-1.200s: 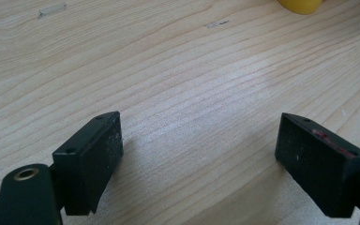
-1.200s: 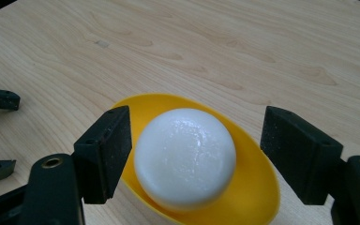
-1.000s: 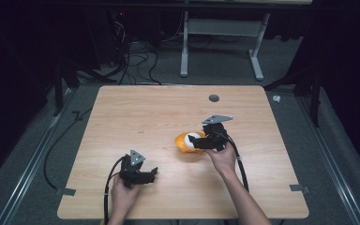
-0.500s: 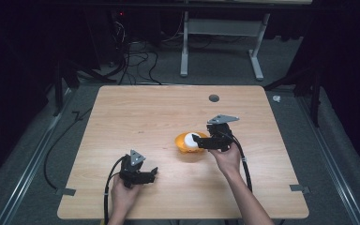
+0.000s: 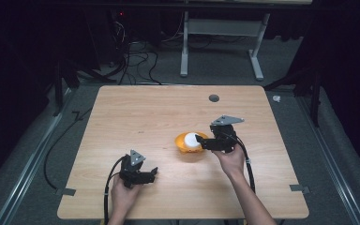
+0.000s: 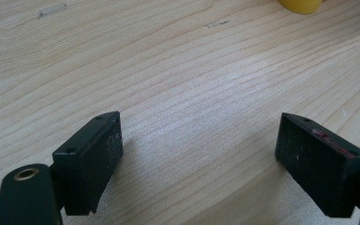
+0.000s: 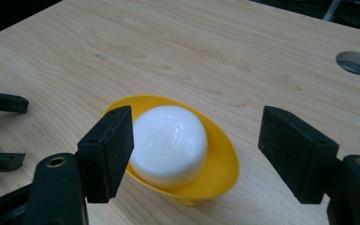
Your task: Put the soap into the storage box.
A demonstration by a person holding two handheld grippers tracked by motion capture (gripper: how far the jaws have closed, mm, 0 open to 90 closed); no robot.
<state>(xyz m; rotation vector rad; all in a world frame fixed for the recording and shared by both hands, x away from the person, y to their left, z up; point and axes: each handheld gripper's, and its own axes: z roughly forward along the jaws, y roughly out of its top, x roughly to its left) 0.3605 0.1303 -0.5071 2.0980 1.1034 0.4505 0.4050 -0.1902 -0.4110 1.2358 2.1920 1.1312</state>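
A yellow bowl (image 5: 182,143) (image 7: 220,154) sits on the wooden table (image 5: 145,117) right of centre. In it lies a white domed piece (image 5: 193,140) (image 7: 168,140). My right gripper (image 5: 205,142) (image 7: 198,129) reaches in from the right with its jaws on either side of the white piece and the bowl. Its jaws have just been closing. One pad is close against the white piece and the other stands well apart from it, so the gripper is open. My left gripper (image 5: 151,174) (image 6: 199,140) rests low over bare wood near the front left, open and holding nothing.
A round cable hole (image 5: 213,98) (image 7: 356,62) is in the table's far right part. The bowl's (image 6: 302,4) base shows at the top of the left gripper view. Tape patches (image 5: 65,191) mark the front corners. Beyond the table, cables and a desk frame (image 5: 220,42) lie on the floor.
My right gripper has edged slightly to the right beside the bowl. The left hand and its gripper have stayed where they were.
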